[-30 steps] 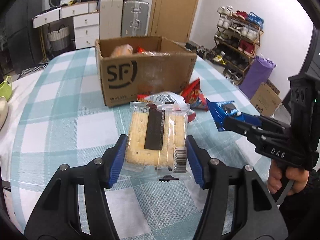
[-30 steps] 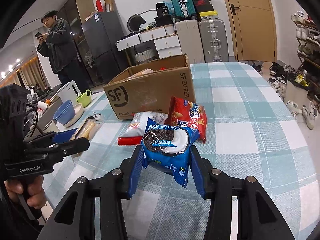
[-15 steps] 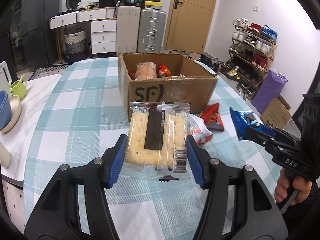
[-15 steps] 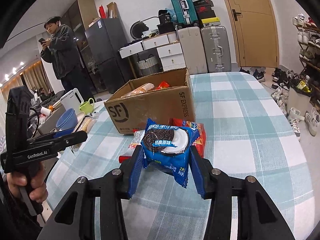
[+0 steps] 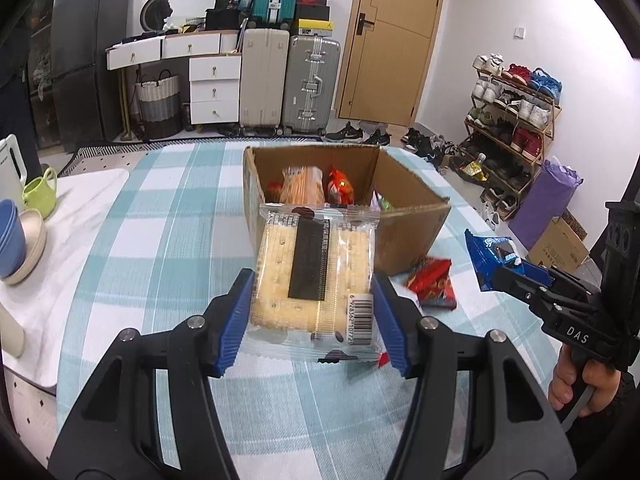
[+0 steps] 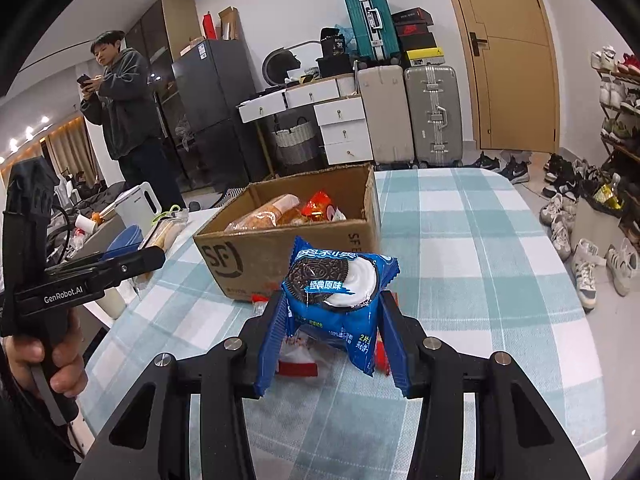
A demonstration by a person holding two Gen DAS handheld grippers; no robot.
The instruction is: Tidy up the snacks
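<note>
- Cracker pack [image 5: 314,276] clamped in my left gripper [image 5: 314,312]; cookie packet [image 6: 340,296] in my right gripper [image 6: 334,328]; both short of the box [image 5: 400,236]
- I'd clear its near wall, then release one at a time

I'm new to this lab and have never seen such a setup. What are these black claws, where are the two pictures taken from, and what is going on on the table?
No robot here: a person holds a hand-squeezed two-finger gripper in each hand, and each has a wide-angle camera looking along its fingers. One picture comes from the left gripper, shut on a clear cracker packet. The other comes from the right gripper, shut on a blue cookie packet. Each view also catches the other tool from the side. Ahead, on the checked tablecloth, stands an open cardboard box with snacks already inside. A red snack bag lies on the cloth beside the box.
</note>
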